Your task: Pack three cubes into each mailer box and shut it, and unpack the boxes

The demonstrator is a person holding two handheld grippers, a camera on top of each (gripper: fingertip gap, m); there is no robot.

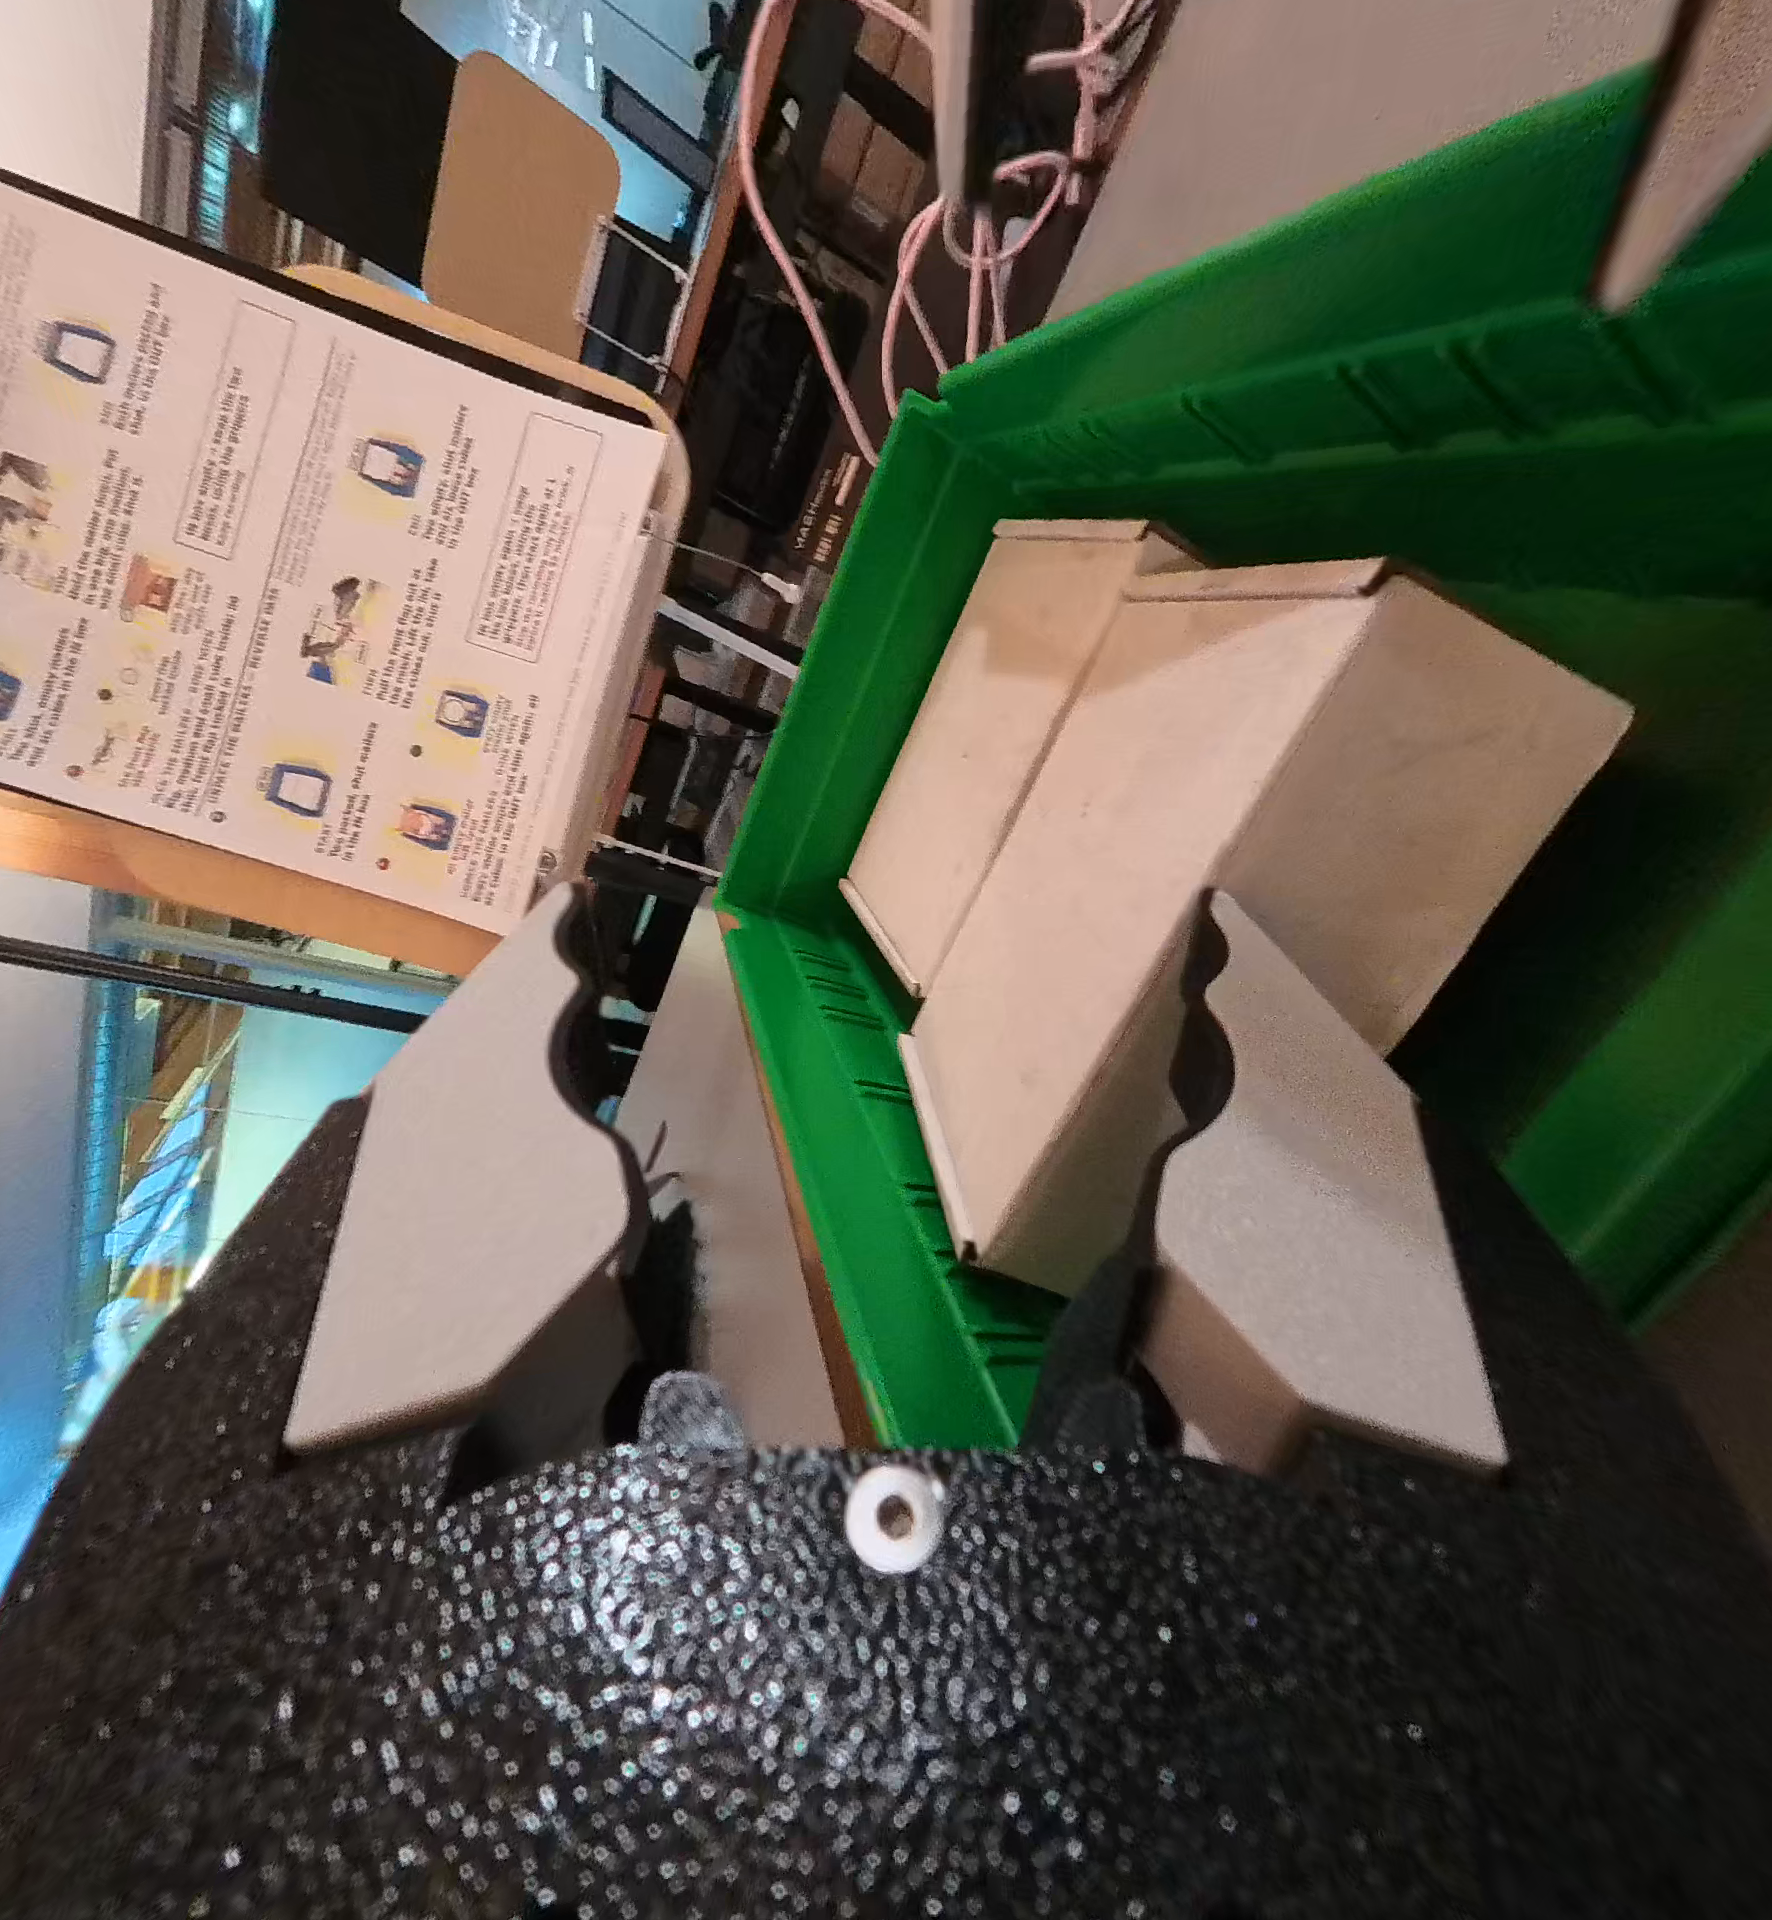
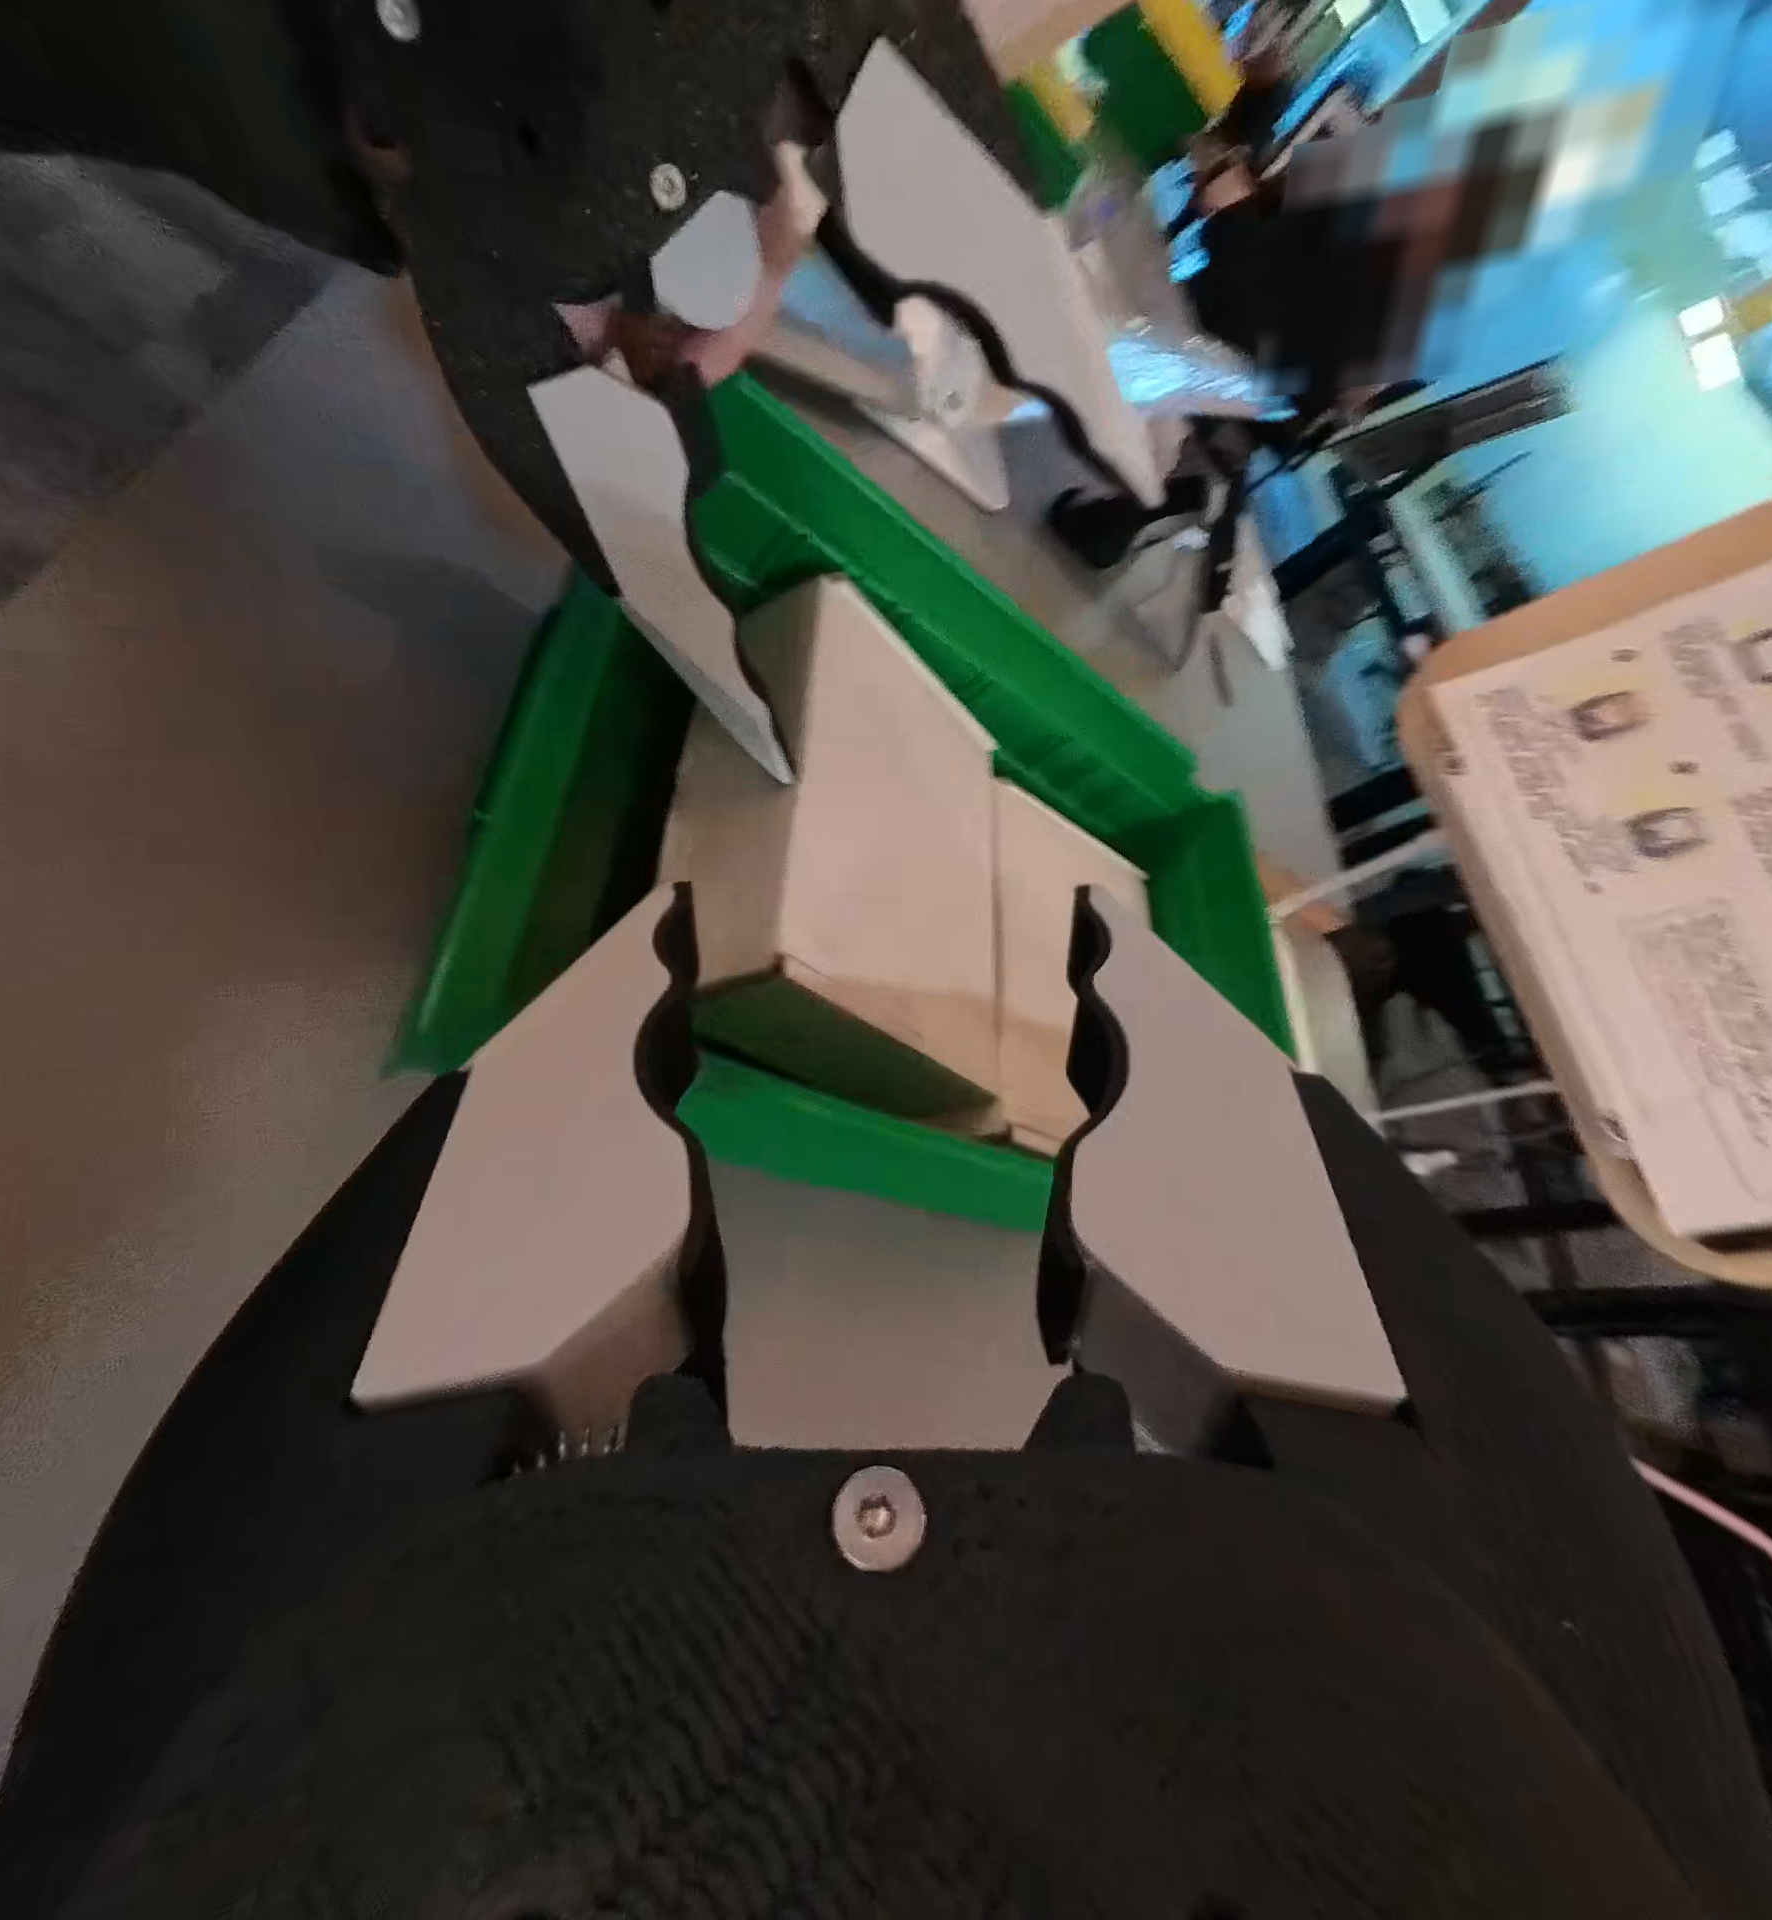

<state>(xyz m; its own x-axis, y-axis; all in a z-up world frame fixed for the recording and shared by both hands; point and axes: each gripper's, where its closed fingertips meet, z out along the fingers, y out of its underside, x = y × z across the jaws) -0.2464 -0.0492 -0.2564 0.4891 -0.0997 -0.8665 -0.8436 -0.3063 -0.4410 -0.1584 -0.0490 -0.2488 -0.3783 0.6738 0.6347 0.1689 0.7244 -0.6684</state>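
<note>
Two closed, pale brown cardboard mailer boxes are seen side by side inside a bright green plastic bin (image 1: 851, 665) that sits on a grey bench (image 2: 840, 1340). In the left wrist view, the nearer mailer box (image 1: 1152, 883) is leaned up with one end raised, and the farther mailer box (image 1: 975, 727) is laid flatter against the bin's wall, close to a corner of the bin. The two boxes are touching along their long sides. The left gripper (image 1: 892, 956) is held over the bin's rim with its grey fingers wide apart, and nothing is gripped between them; one finger (image 1: 1308, 1143) is placed over the nearer box, but it cannot be told if they touch. In the right wrist view, the right gripper (image 2: 882, 904) is held just above the near edge of the bin with its fingers apart too, and nothing is clamped. The left gripper is seen there from the far side, with one fingertip (image 2: 757, 727) set against the top of the raised box. A white printed sheet (image 1: 238, 540) on a pale wooden board is seen standing past the bench edge.
</note>
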